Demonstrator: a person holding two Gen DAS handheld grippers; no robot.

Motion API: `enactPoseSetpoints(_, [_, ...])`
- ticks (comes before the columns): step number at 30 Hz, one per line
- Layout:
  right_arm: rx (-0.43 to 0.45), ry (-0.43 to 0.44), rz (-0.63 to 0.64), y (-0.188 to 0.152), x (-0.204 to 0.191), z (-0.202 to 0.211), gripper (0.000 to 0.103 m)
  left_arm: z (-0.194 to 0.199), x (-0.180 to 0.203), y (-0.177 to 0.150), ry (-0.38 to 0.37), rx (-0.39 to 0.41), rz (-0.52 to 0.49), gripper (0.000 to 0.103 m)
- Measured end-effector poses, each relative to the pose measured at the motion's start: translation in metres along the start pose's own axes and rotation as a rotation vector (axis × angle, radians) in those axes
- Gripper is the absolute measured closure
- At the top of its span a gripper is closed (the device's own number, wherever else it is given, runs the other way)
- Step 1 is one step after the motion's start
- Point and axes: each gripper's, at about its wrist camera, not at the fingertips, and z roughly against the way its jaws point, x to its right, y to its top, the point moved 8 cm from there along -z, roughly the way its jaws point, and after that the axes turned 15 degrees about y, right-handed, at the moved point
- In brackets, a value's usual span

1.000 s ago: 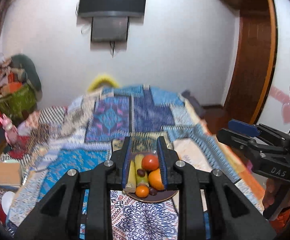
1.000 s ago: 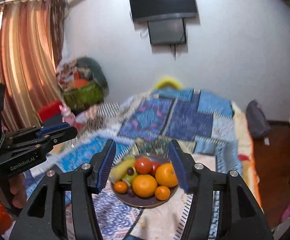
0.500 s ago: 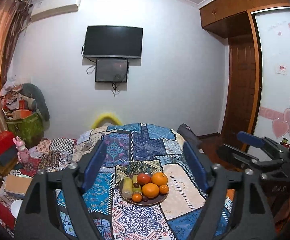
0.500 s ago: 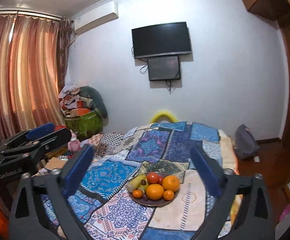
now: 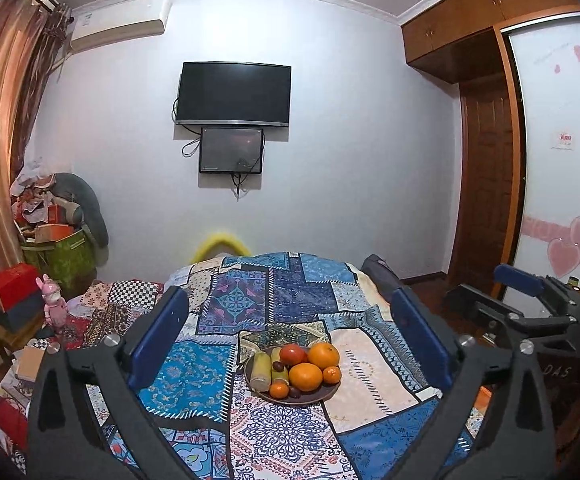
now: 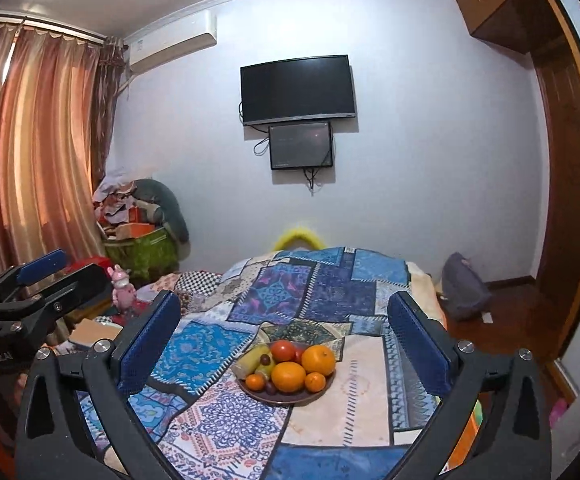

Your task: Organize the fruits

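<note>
Two claws held wide before a plate of fruit on a bed.

The left claw (image 5: 290,336) has just been opening and now stands wide with nothing between its jaws; the right claw (image 6: 283,338) is equally wide and empty. The brown plate (image 5: 314,397) holding oranges (image 5: 305,376), a red fruit (image 6: 282,350) and smaller pieces rests on the patchwork bedspread (image 5: 249,300), apart from both claws.
</note>
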Motion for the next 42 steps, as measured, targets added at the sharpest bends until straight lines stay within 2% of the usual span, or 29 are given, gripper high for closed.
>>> enactPoseSetpoints(42, [0.021,-0.028,0.034,0.0038,-0.0055,0.0097,0.000,0.0017,-0.0010,-0.0034,0.002,-0.007,0.006,0.000])
